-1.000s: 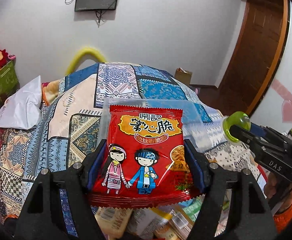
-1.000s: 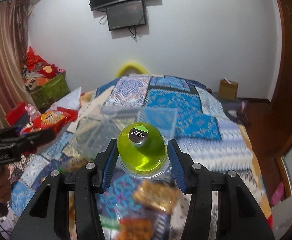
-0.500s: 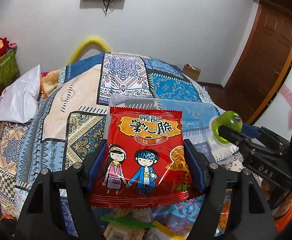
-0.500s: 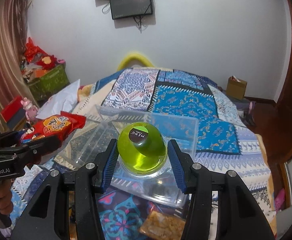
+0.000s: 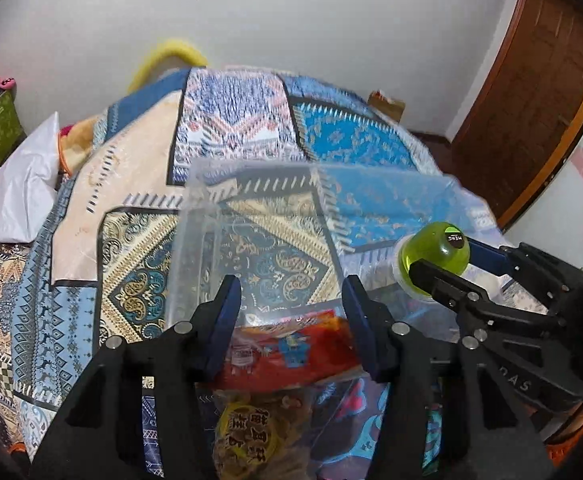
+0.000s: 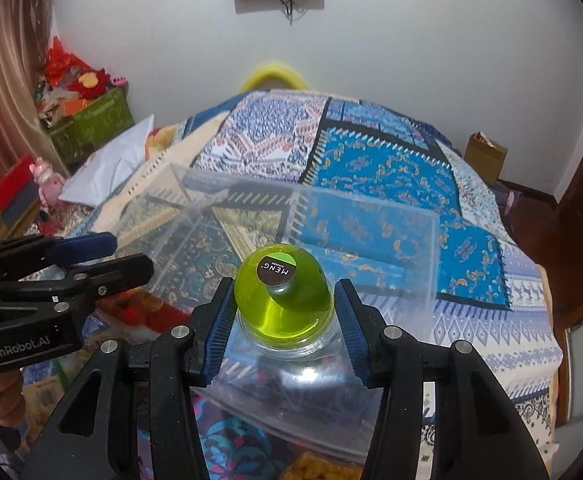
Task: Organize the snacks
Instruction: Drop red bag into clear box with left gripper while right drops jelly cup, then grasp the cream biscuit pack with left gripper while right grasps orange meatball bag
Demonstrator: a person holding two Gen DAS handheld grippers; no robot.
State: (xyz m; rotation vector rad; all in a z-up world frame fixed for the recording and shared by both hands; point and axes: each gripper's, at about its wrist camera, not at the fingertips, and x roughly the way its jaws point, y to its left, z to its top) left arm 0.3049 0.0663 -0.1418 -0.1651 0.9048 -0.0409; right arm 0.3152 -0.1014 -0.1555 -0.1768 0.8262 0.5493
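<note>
A clear plastic bin stands on the patchwork bedspread. A red snack packet lies loose in its near end, below and behind my left gripper. The left jaws are closing with nothing between the pads. My right gripper is shut on a green jelly cup and holds it over the bin's near right rim. In the left wrist view the cup shows at the right. In the right wrist view the left gripper hovers over the bin's left end.
More snack packets lie on the bedspread in front of the bin. A white bag and a green crate sit at the left. A cardboard box and a wooden door are at the right.
The red packet has left the left gripper and now lies in the bin; the left jaws have narrowed. Both grippers moved forward and down over the bin.
</note>
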